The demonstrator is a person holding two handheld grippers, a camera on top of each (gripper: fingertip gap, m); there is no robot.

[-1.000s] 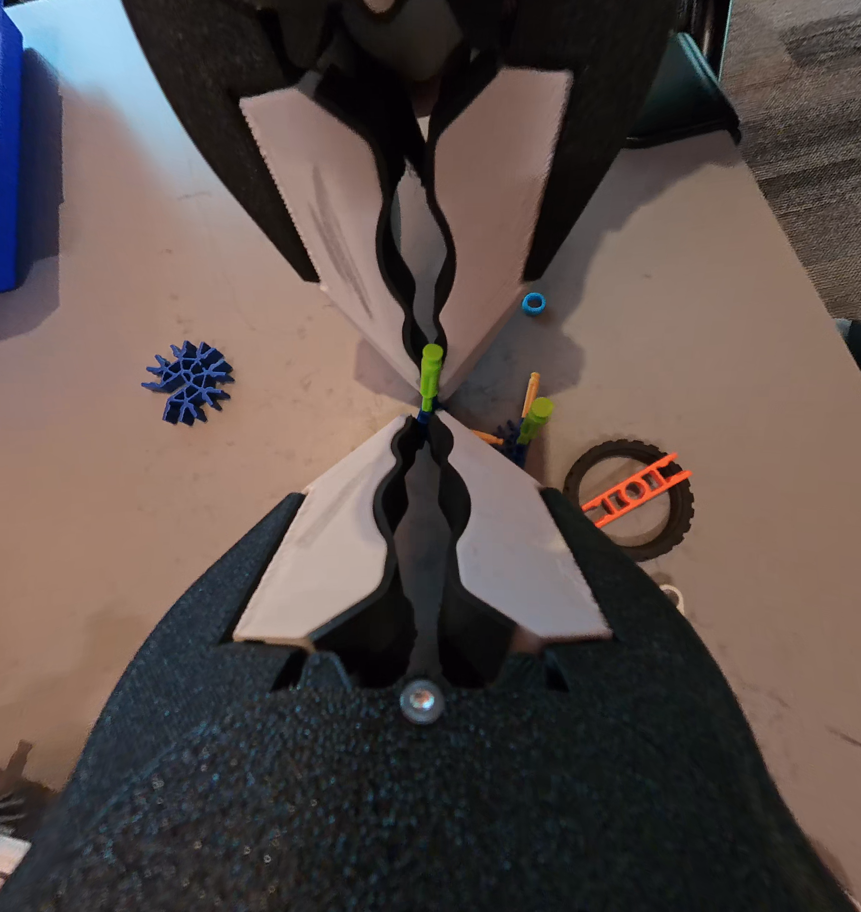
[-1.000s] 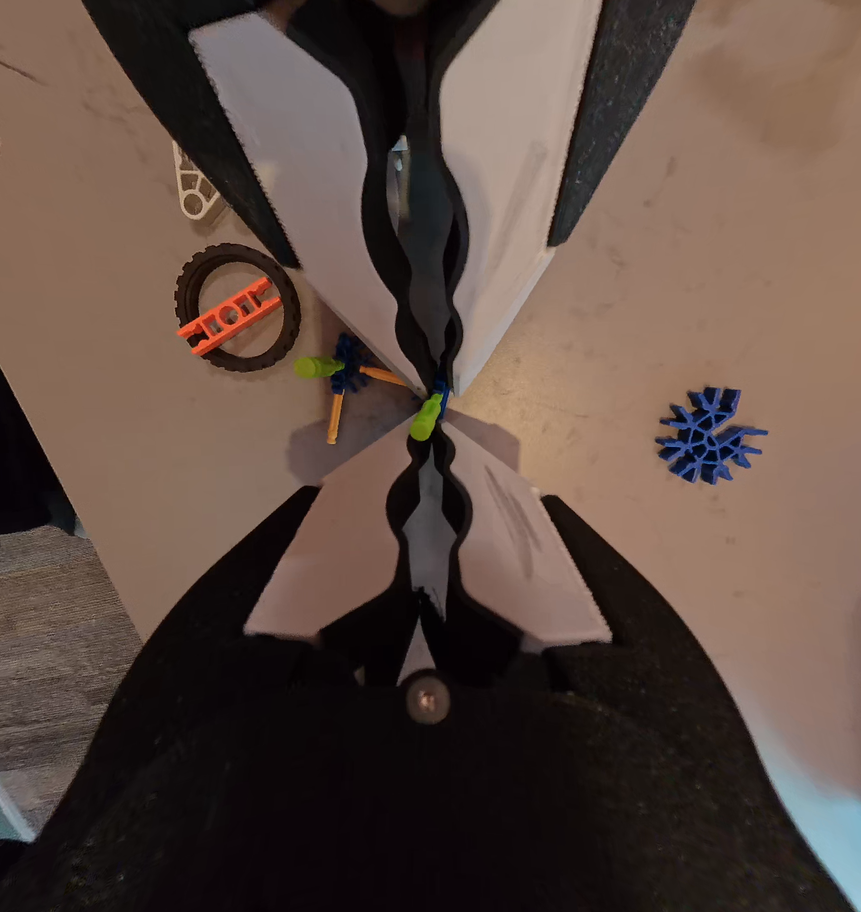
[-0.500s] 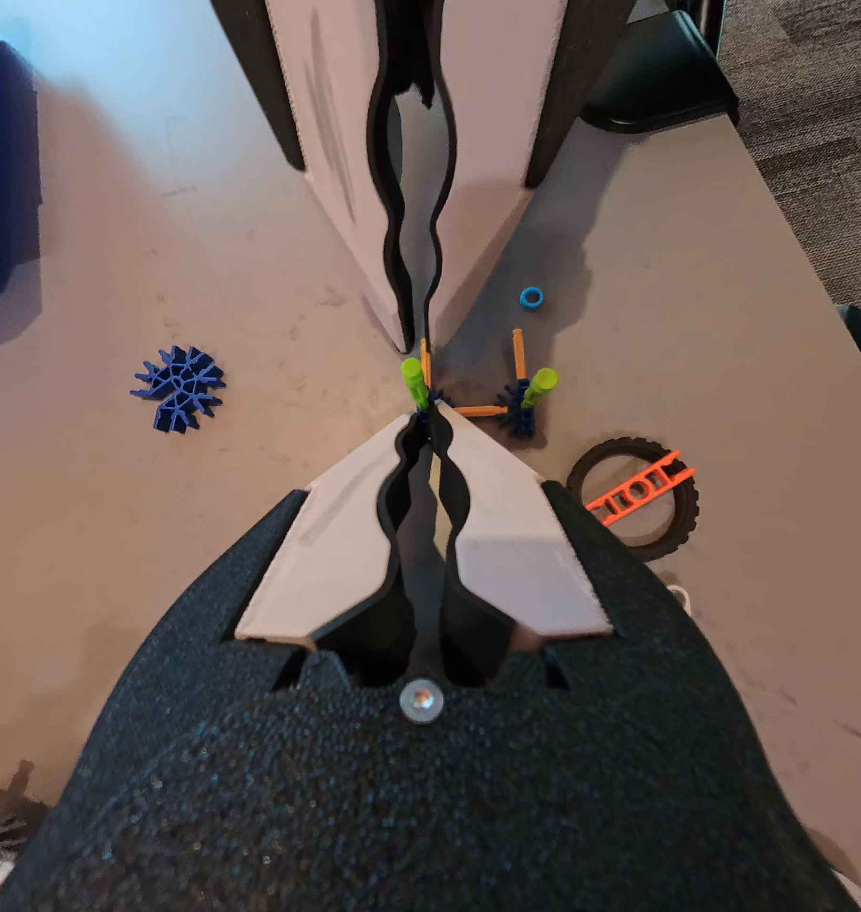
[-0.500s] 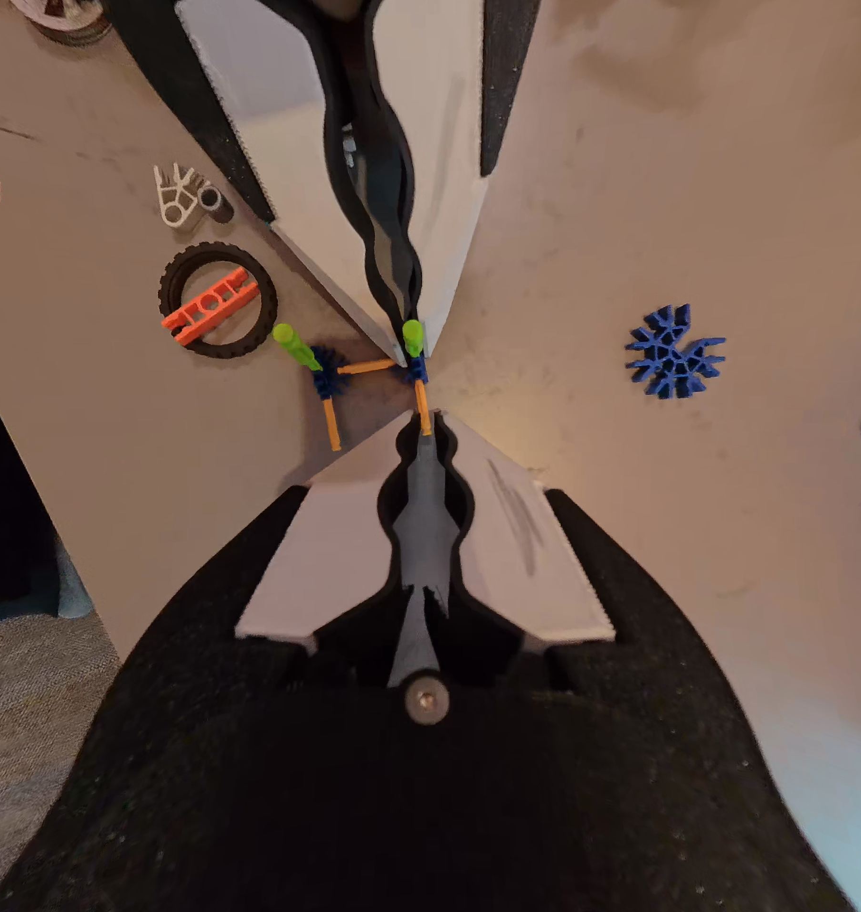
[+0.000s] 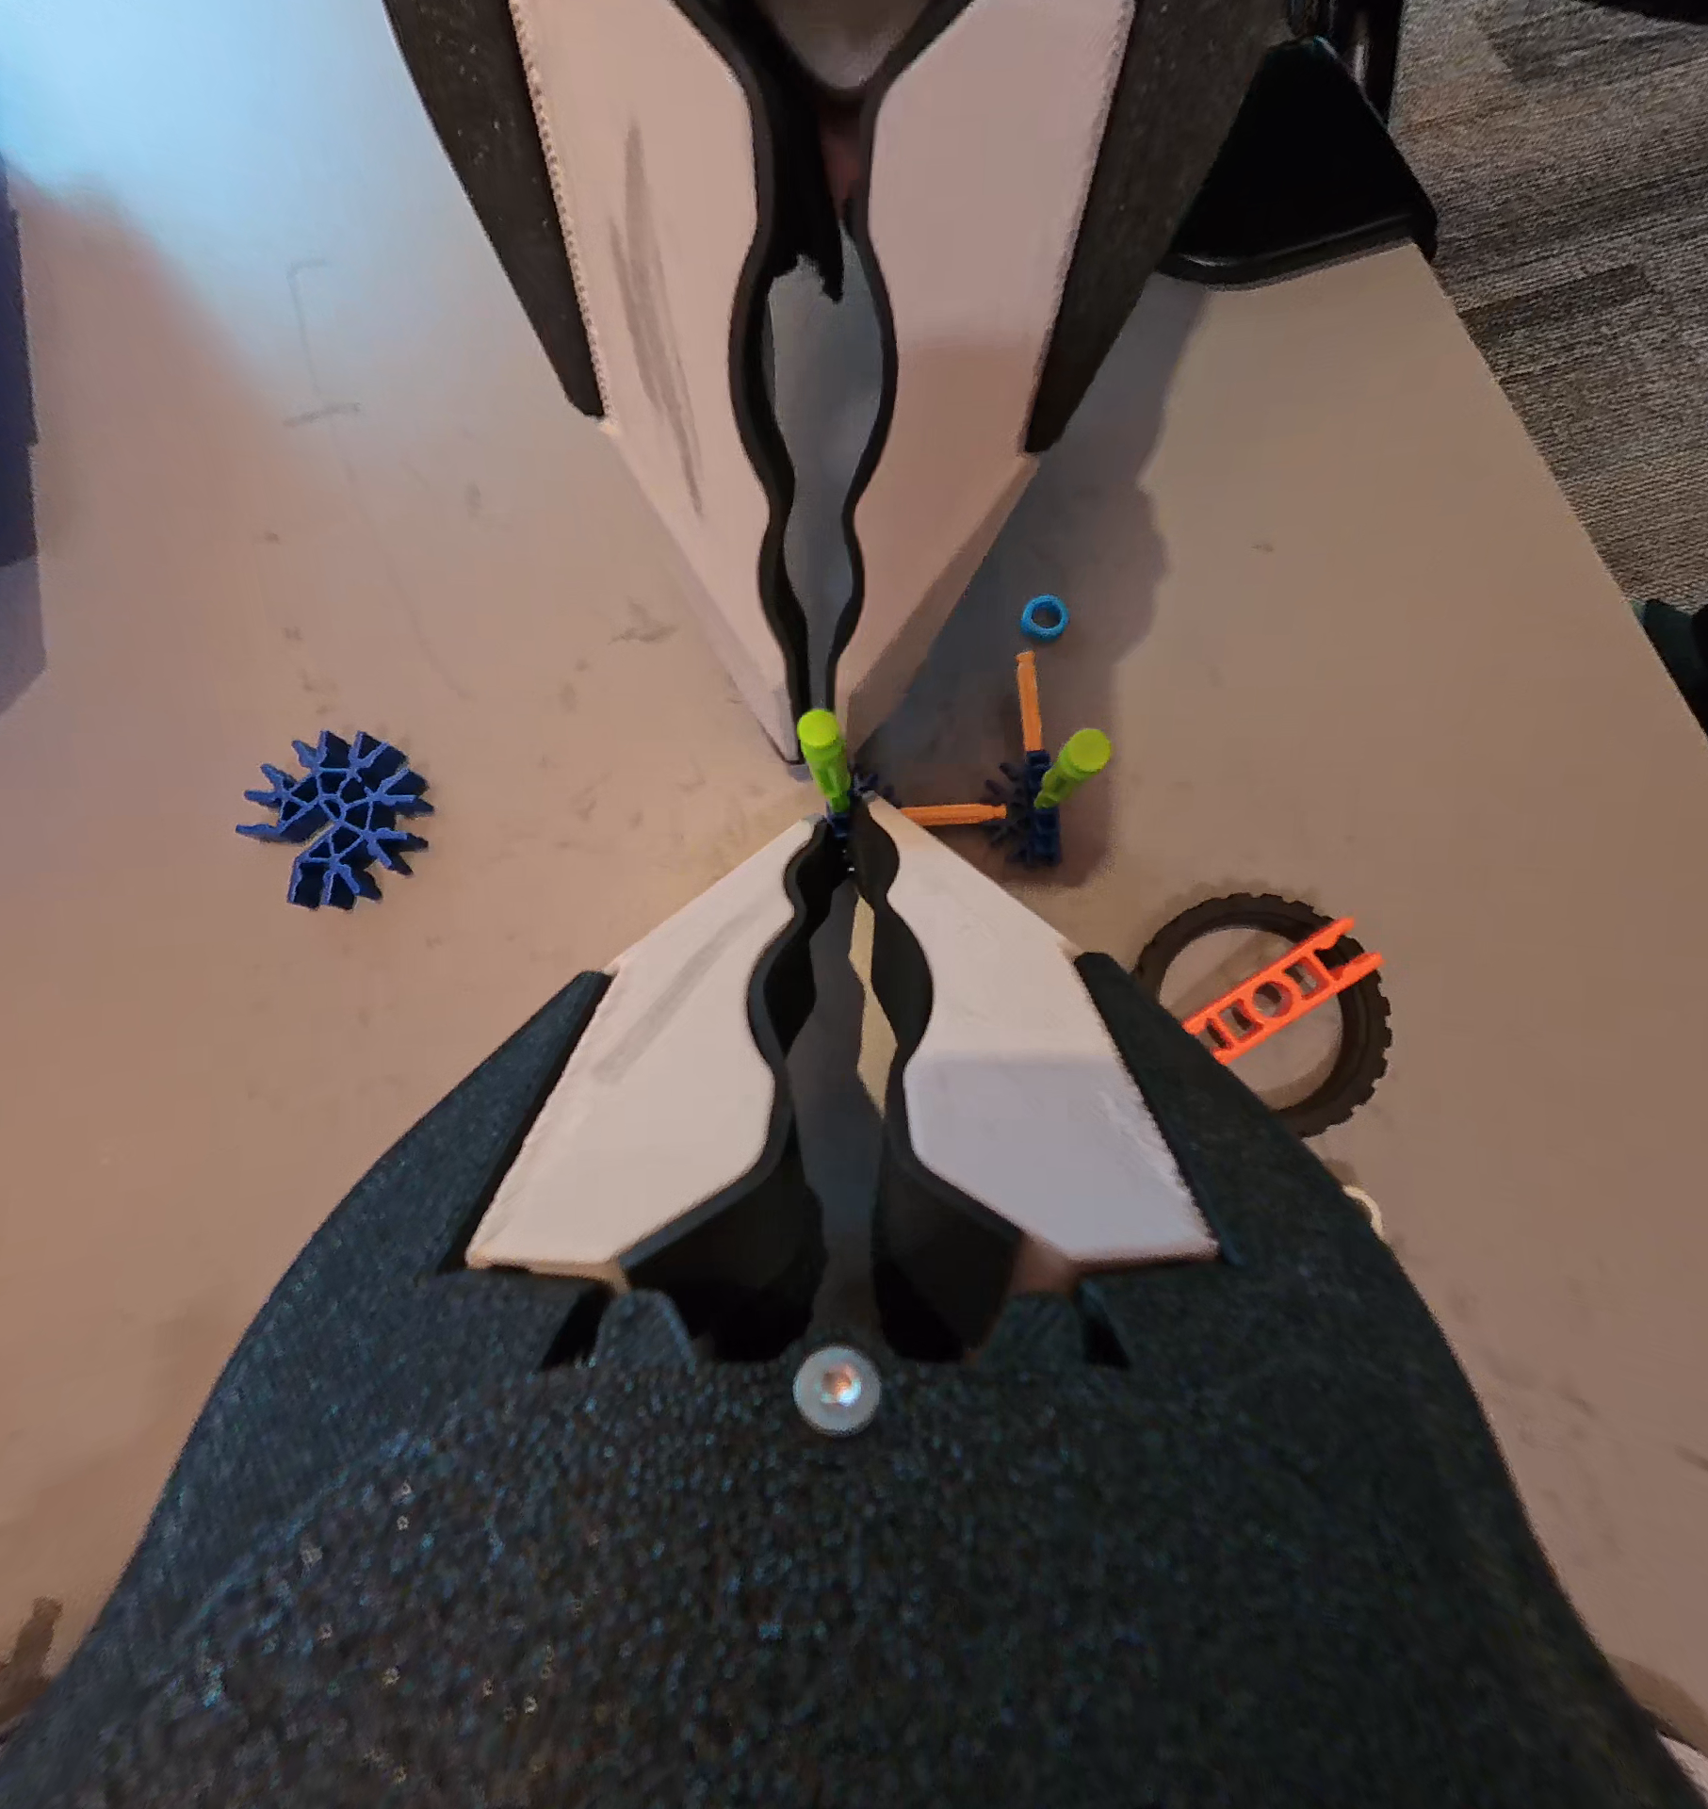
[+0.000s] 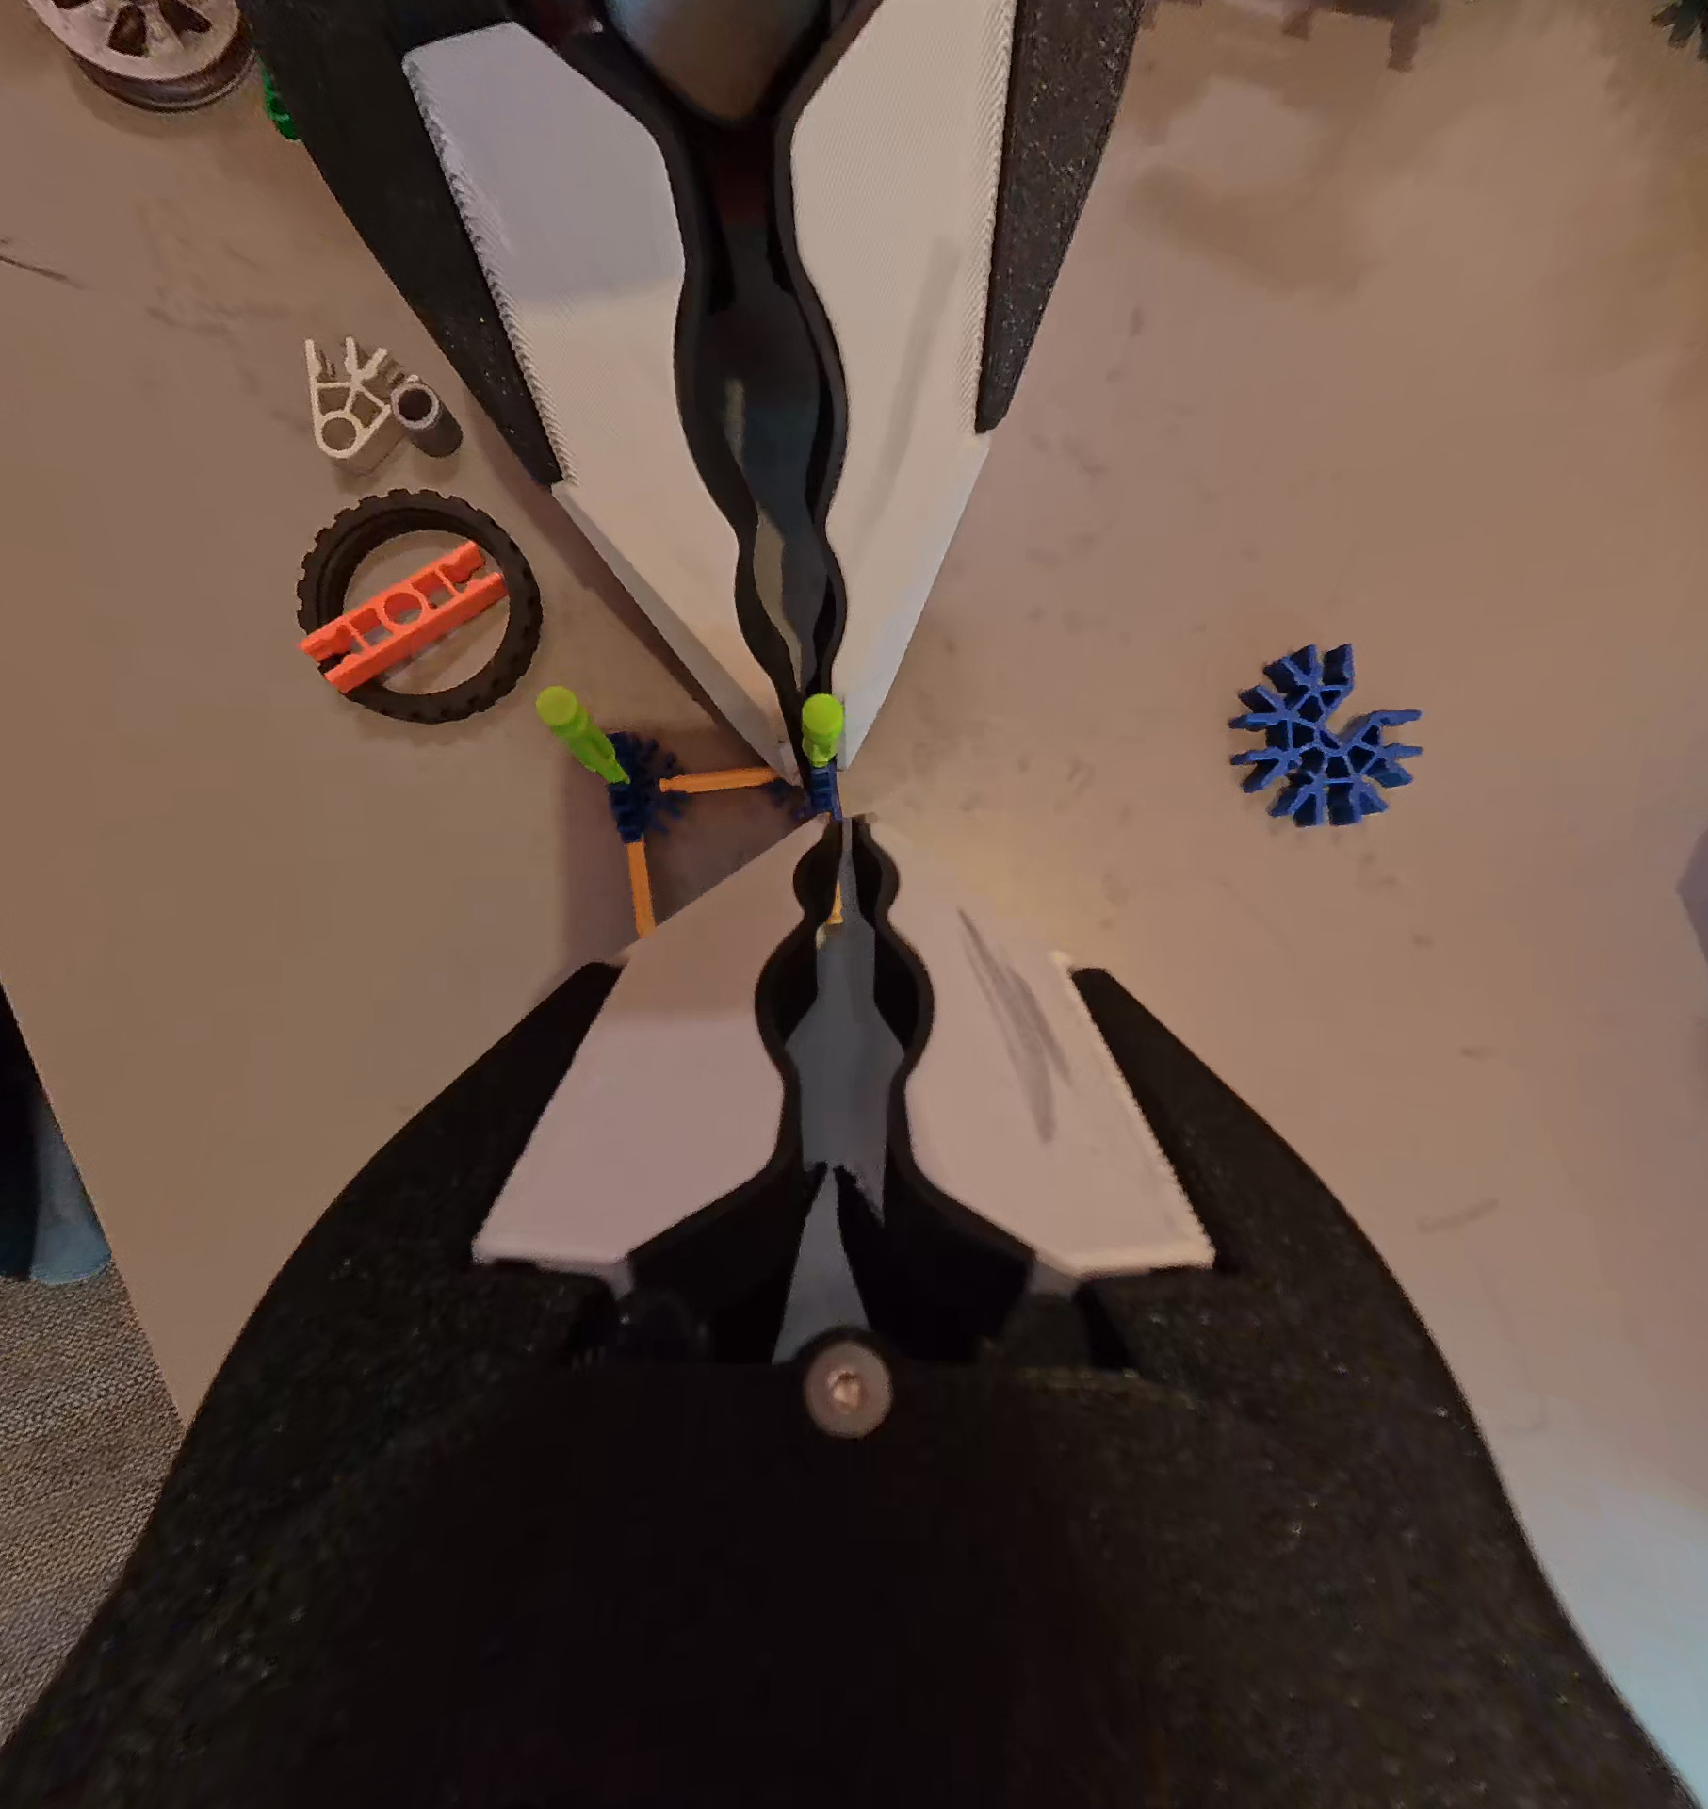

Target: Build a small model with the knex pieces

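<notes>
Two grippers meet tip to tip over a beige table [image 5: 243,1077] around a small construction-toy assembly [image 5: 967,793] of rods and connectors. In the left wrist view the left gripper [image 5: 842,832] has its jaws drawn almost together, the tips pinching a small dark blue connector [image 5: 845,812] at the near end of the assembly. A lime green rod [image 5: 820,759] stands up out of that connector, its long axis steep and its free end tipped slightly away and to the left, right against the tips of the right gripper [image 5: 815,719], which comes in from the far side with its jaws also nearly closed; whether it actually grips the rod or connector I cannot tell. From the pinched connector an orange rod [image 5: 952,812] runs level to the right to a second blue connector [image 5: 1026,812], which carries another orange rod [image 5: 1029,700] pointing away and a second lime green rod [image 5: 1073,768] leaning up and right. A small blue ring [image 5: 1044,618] lies just beyond that far orange rod. To the right, a black tyre [image 5: 1359,1087] lies flat with an orange ladder-shaped piece [image 5: 1280,989] across it. Well to the left lies a blue snowflake-shaped connector [image 5: 341,817]. The right wrist view adds a white connector [image 6: 346,411] beside a grey tube [image 6: 424,416] near the tyre.
</notes>
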